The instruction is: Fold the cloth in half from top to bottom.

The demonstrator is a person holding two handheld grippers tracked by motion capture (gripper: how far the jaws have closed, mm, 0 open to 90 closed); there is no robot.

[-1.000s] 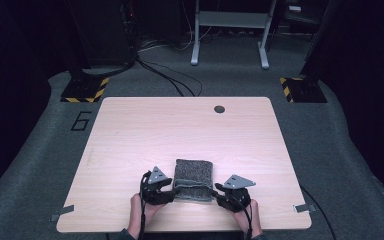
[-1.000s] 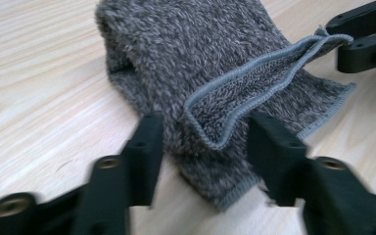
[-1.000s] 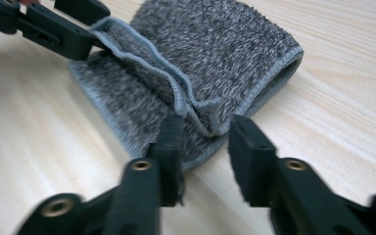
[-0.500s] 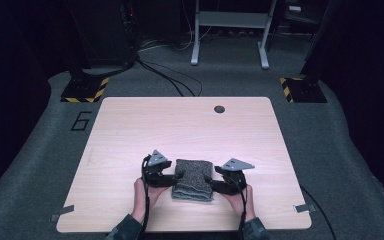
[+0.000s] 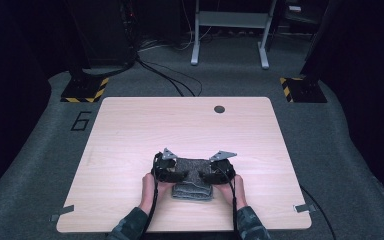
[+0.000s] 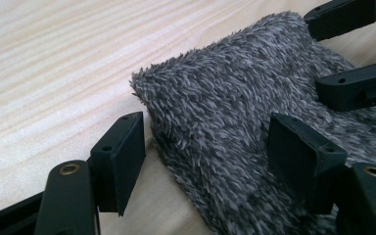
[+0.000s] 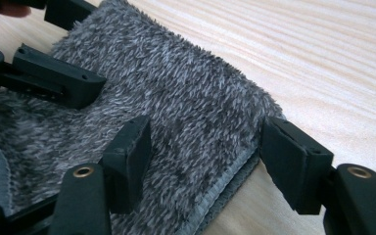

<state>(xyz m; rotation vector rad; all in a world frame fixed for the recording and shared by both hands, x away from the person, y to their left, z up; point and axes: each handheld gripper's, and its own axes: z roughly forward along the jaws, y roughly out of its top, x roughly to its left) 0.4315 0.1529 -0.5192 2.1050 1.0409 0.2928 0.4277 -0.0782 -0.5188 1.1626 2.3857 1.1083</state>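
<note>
**Colours and patterns on the table**

We record a mottled grey fleece cloth (image 5: pixel 194 176), dark and light flecks mixed, with a plain lighter grey hem. Both the left gripper (image 5: pixel 172 172) and the right gripper (image 5: pixel 215 172) are black, each topped by a grey plate. The table (image 5: pixel 130 130) is pale wood with fine grain stripes. At eleven o'clock a yellow-and-black striped base (image 5: pixel 85 90) stands on dark grey carpet (image 5: pixel 340 150).

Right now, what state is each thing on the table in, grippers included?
Grey fleece towel: folded, lying flat on the table near the person's edge, far fold slightly raised.
Left gripper: open, jaws just been opening, straddling the towel's far left corner, pads not pressing.
Right gripper: open, jaws just been opening, straddling the towel's hemmed right edge, pads not pressing.
Table: wooden top, round dark grommet near the far edge.
</note>
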